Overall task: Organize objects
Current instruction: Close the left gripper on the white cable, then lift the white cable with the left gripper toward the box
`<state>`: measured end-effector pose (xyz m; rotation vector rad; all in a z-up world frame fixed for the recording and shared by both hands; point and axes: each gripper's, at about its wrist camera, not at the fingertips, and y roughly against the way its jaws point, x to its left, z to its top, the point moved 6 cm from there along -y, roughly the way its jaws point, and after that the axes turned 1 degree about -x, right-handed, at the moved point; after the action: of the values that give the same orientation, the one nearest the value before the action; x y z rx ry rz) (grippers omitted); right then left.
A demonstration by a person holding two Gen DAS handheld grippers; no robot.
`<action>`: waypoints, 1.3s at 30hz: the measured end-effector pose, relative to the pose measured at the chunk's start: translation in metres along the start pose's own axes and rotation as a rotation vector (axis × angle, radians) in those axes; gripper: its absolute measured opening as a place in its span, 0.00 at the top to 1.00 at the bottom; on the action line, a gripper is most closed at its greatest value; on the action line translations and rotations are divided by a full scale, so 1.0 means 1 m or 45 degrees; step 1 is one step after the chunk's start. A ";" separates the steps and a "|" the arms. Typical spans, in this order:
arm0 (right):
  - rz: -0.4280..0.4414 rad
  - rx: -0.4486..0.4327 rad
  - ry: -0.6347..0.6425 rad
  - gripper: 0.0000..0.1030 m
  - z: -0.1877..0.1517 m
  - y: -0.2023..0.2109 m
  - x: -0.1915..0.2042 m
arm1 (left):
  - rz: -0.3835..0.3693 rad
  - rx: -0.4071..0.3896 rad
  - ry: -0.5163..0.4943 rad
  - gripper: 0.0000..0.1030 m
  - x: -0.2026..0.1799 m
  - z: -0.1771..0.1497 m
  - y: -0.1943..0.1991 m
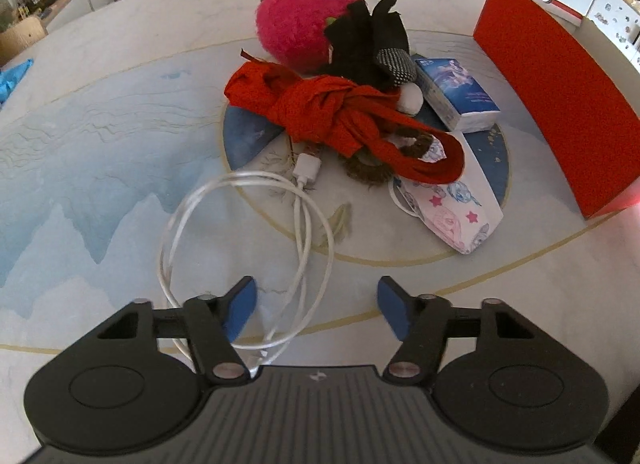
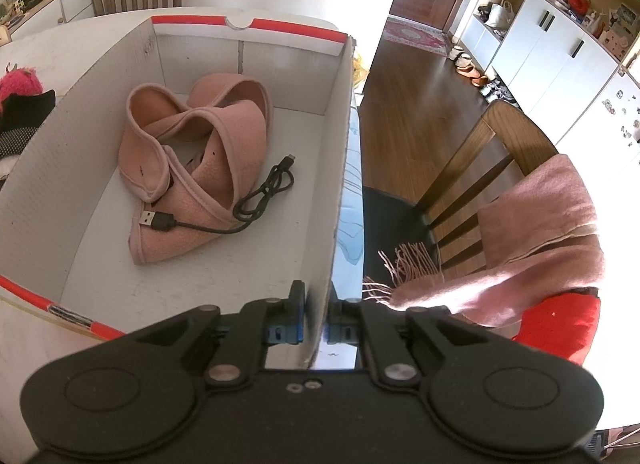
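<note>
Two grippers work: the left gripper [image 1: 316,306] hangs with fingers apart over the white cable [image 1: 248,232] on the table [image 1: 100,112], the right gripper [image 2: 316,330] clamps the box [image 2: 336,168] wall.

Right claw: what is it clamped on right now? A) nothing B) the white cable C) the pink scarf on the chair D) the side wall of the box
D: the right claw is closed with its blue pads on either side of the cardboard side wall of the box, while the pink scarf hangs on the chair beyond it.
</note>
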<state>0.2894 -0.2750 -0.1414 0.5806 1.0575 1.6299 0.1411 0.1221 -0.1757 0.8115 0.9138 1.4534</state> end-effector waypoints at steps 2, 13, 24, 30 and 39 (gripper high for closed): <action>0.000 0.000 -0.001 0.93 0.000 0.000 0.000 | 0.001 -0.007 -0.008 0.51 -0.001 0.002 0.000; 0.000 -0.001 -0.001 0.93 0.000 0.000 0.000 | 0.043 0.021 0.009 0.91 0.001 0.005 0.001; 0.001 -0.006 -0.015 0.94 0.002 0.000 0.000 | -0.040 -0.004 0.309 0.96 0.016 0.007 0.020; 0.006 -0.008 -0.037 0.95 0.003 0.000 0.000 | -0.119 -0.068 0.462 0.97 0.020 0.012 0.042; 0.010 -0.010 -0.045 0.95 0.003 0.000 -0.001 | -0.228 -0.168 0.493 0.97 -0.003 0.027 0.078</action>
<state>0.2916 -0.2747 -0.1397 0.6065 1.0238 1.6246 0.1303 0.1202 -0.0935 0.3435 1.1344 1.5199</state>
